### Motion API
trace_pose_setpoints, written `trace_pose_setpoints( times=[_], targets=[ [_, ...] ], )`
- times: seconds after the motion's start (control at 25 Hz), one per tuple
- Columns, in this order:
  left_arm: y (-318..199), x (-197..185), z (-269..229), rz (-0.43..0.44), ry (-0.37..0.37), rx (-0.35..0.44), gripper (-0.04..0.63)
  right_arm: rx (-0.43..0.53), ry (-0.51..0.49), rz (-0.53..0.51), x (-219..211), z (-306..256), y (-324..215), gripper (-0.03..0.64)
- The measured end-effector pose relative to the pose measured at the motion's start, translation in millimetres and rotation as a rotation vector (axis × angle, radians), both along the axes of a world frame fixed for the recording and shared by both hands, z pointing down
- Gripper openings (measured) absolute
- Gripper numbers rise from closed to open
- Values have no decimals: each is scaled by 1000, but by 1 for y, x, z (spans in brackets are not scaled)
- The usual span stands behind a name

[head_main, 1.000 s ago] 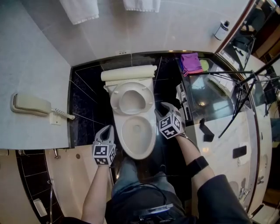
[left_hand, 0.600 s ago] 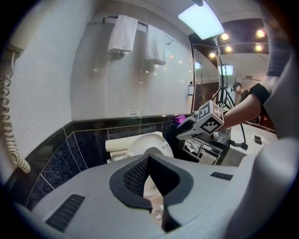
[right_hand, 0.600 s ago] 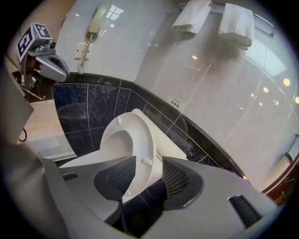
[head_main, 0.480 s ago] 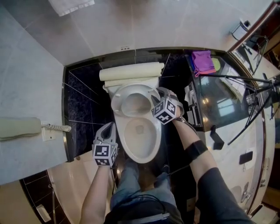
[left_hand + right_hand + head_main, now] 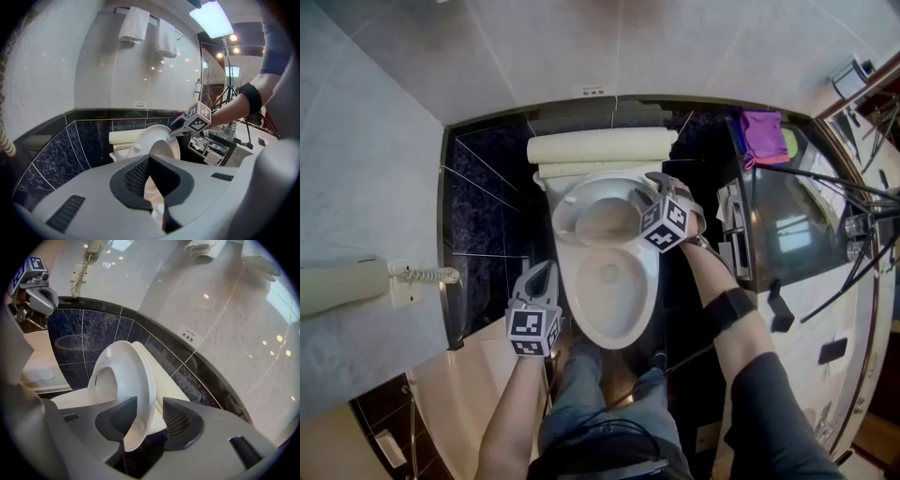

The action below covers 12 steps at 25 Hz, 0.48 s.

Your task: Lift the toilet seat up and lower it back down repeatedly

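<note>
Standing raised on its hinge, the toilet seat (image 5: 124,376) is shown at the centre of the right gripper view. It is tipped back toward the cistern (image 5: 600,147), with its ring faced to the left of the frame and its free edge running down into the lower centre. That edge is bracketed by the right gripper (image 5: 150,420), whose jaws are held wide apart. The rim is taken in between the two pads and lies close against the left-hand one, while a dark gap is left on the right-hand side, so nothing is judged to be clamped yet.

In the head view the seat is found at upper centre, just above the open bowl (image 5: 614,291), and the right gripper is set against its right-hand edge. The left gripper (image 5: 539,274) is parked at the lower left of the bowl, well apart from the seat, with its jaws drawn together on nothing.

The right hand is therefore placed far nearer. The hinge line is laid across the frame at the cistern end. A closing of the pads across the rim's thickness is judged to be called for, followed by a swing of the seat toward the bottom of the frame, onto the bowl.
</note>
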<state>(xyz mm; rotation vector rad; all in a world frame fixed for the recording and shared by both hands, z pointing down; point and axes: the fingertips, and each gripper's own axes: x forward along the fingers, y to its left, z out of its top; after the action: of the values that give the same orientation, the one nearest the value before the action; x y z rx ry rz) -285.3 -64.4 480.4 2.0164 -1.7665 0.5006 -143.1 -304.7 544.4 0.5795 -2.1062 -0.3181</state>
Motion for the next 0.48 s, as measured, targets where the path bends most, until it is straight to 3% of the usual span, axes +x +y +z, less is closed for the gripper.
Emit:
trace_pose_setpoints(
  times=[0.12, 0.48],
  targets=[
    [3, -9, 4, -12, 0, -4, 0, 22, 22, -13, -6, 4, -1, 103],
    [17, -6, 18, -19, 23, -41, 0, 21, 27, -2, -5, 4, 5, 91]
  ],
)
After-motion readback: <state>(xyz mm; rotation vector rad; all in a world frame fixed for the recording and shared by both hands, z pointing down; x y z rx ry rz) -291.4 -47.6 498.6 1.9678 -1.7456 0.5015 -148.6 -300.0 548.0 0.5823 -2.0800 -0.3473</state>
